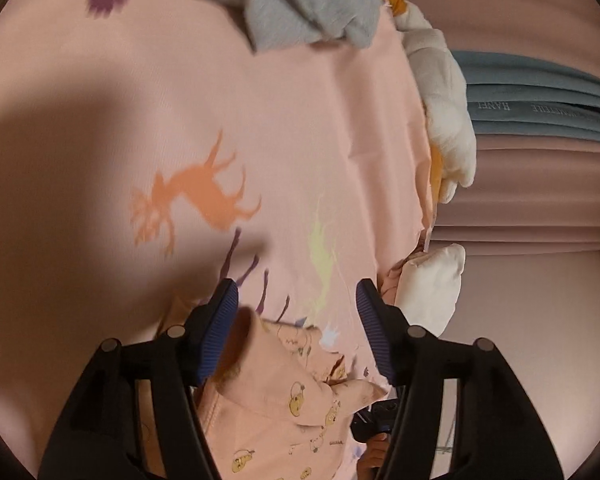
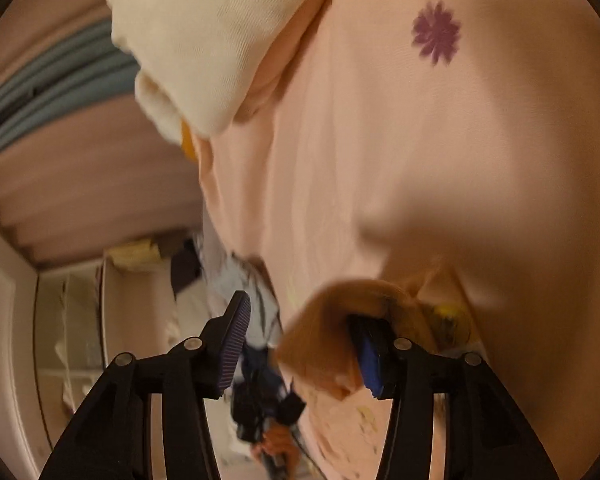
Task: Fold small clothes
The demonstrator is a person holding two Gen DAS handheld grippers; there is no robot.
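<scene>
Peach garment (image 1: 284, 396) lies between the released left tongs (image 1: 296, 312), corner draped over the released right tongs' (image 2: 300, 320) finger (left nearer).

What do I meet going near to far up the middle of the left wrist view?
Peach garment between the open left tool → purple deer legs → orange deer print on the pink sheet → grey garment at the far edge.
</scene>
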